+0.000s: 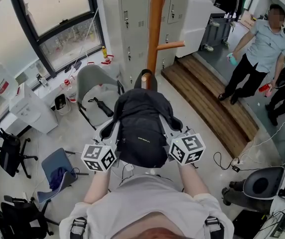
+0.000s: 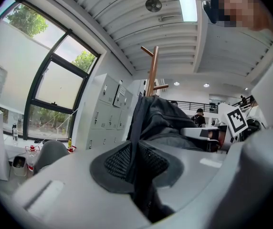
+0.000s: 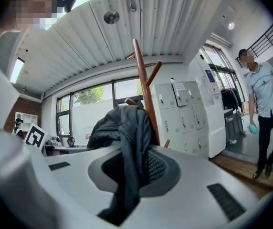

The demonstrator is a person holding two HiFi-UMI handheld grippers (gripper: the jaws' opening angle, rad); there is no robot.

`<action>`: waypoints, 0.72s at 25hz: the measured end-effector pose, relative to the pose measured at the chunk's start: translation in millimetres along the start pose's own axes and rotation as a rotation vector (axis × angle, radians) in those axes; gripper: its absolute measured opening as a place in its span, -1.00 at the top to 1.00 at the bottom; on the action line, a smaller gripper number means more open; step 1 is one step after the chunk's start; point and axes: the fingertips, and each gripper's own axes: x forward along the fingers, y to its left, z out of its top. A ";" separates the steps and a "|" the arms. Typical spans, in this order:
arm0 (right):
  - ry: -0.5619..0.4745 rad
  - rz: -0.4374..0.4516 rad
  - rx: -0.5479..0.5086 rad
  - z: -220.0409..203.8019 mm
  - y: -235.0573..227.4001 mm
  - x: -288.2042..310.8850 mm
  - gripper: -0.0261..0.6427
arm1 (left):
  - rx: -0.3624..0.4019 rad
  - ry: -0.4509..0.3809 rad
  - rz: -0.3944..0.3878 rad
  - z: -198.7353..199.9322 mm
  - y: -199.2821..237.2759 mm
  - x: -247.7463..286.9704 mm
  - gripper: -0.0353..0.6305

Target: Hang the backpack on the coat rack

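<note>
1. The backpack [image 1: 141, 128], black, is held off the floor between the two grippers, directly in front of the person and just before the coat rack [image 1: 155, 29].
2. The left gripper [image 1: 110, 132] has its jaws narrowed onto a fold of dark backpack fabric. The left gripper view shows the cloth pinched between the mesh pads [image 2: 115, 160].
3. The right gripper [image 1: 175, 129] is likewise clamped on the bag. In the right gripper view a bunched strap runs down through the jaw gap.
4. The bag's top loop [image 1: 146, 77] stands upright against the rack's wooden pole. It possibly touches a low peg there, but the views do not settle this.
5. An upper peg [image 1: 170, 46] is bare.
6. Surroundings: grey chair [image 1: 95, 91] to the left of the rack, lockers [image 1: 132, 24] behind it, and a bystander [image 1: 259, 54] on the wooden platform [image 1: 212, 98].
</note>
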 end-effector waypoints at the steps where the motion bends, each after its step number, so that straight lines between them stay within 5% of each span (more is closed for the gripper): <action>1: 0.005 -0.004 -0.006 -2.4 -1.3 1.2 0.79 | 0.000 0.007 0.002 -3.0 1.1 1.7 0.74; 18: 0.110 -0.060 -0.030 -46.7 -28.8 25.2 0.79 | 0.000 0.116 0.033 -49.3 20.5 36.5 0.74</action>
